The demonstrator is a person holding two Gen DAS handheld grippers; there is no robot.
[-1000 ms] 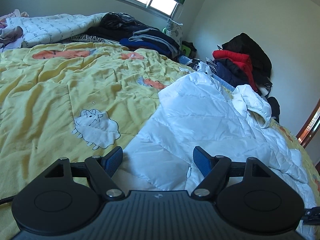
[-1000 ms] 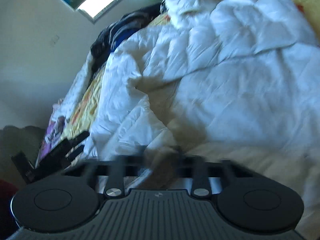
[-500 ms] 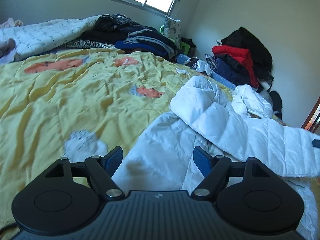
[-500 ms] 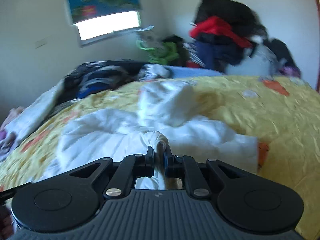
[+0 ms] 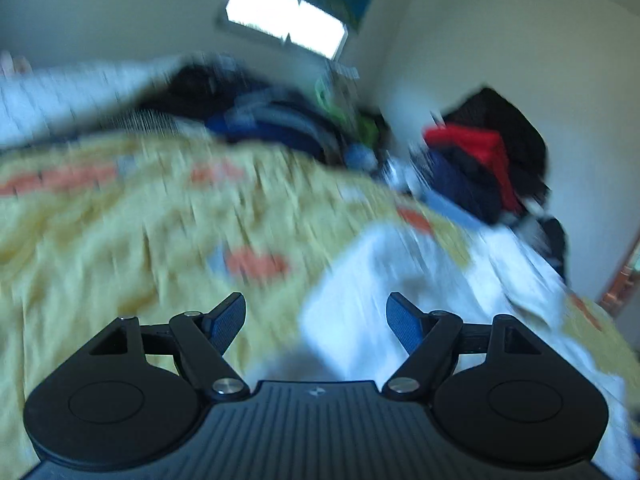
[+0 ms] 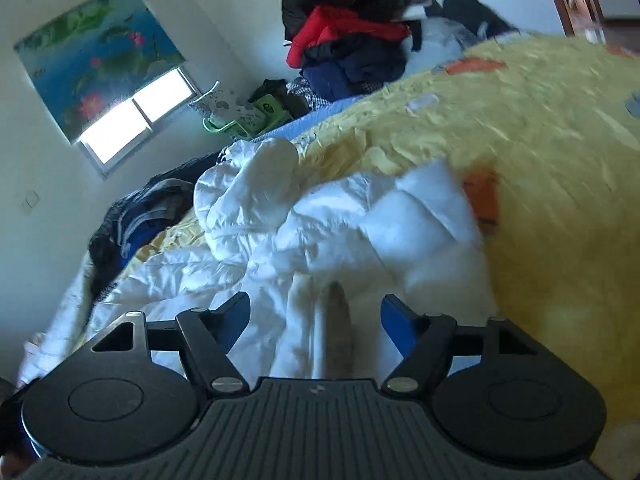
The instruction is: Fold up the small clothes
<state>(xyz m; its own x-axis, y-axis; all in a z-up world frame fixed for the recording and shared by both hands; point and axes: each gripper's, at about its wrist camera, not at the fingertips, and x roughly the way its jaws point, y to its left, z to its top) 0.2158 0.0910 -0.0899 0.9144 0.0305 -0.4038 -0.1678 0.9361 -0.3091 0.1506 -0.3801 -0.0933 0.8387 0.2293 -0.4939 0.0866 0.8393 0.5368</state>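
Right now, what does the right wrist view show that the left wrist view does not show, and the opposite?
Only the right wrist view shows the flower picture on the blind, the jacket's hood clearly, and the open right gripper over a fold of the white jacket.

Only the left wrist view, which is very blurred, shows the open left gripper and the pale bedding at the far left of the bed.

Both show the white jacket, the yellow cover, the window and the red and dark clothes pile.
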